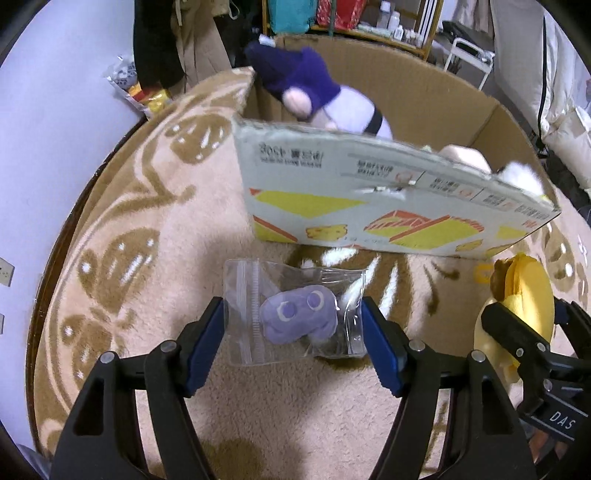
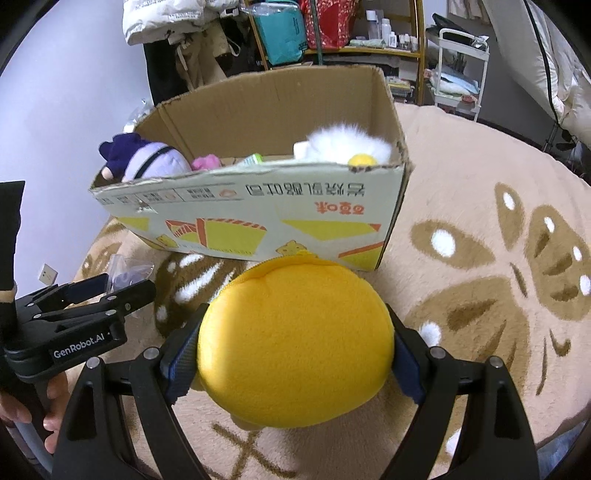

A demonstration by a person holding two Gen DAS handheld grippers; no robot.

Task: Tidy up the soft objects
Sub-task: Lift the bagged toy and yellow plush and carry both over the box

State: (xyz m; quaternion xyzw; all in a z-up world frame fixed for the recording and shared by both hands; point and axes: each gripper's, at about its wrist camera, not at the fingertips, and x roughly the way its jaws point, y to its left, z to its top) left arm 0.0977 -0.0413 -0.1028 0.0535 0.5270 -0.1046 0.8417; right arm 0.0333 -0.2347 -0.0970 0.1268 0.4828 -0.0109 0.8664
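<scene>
A small purple plush in a clear zip bag [image 1: 295, 314] lies on the beige rug in front of a cardboard box [image 1: 388, 206]. My left gripper [image 1: 293, 325] stands open around the bag, its blue pads at the bag's two sides. My right gripper [image 2: 295, 354] is shut on a round yellow plush [image 2: 295, 343], held just in front of the box [image 2: 258, 221]. The yellow plush also shows in the left wrist view [image 1: 521, 299]. The box holds a purple and white plush [image 2: 147, 160], a pink plush [image 2: 207, 161] and a white fluffy plush [image 2: 347, 144].
The beige and brown patterned rug [image 2: 498, 258] covers a round surface. A white wall [image 1: 55, 147] is to the left. Shelves with bottles and bags [image 2: 332, 33] and a white cart [image 2: 461, 66] stand behind the box. Snack packets [image 1: 144, 92] lie at the rug's far left edge.
</scene>
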